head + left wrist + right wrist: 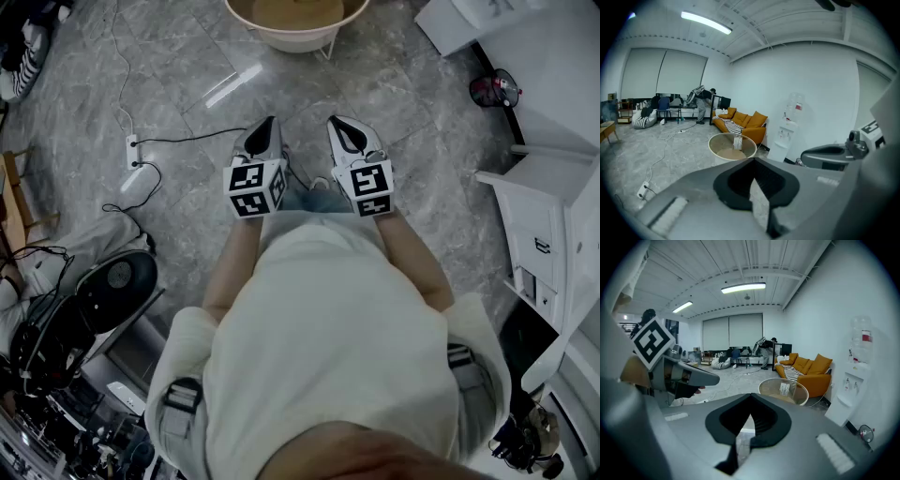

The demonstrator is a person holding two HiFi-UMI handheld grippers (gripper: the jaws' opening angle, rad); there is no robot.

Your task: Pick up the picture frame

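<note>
A small white picture frame (737,141) stands upright on a round table (716,139) with a cream rim, some way ahead of both grippers. The right gripper view shows the picture frame (784,389) on the same table (765,386). In the head view only the table's near rim (292,39) shows, and the frame is out of sight. My left gripper (270,124) and right gripper (335,123) are held side by side above the floor, short of the table. Both have their jaws shut with nothing between them.
A power strip (133,150) with trailing cables lies on the grey floor at the left. White cabinets (553,216) line the right side. Dark equipment (112,286) sits at the lower left. An orange sofa (743,123) and a water dispenser (787,133) stand beyond the table.
</note>
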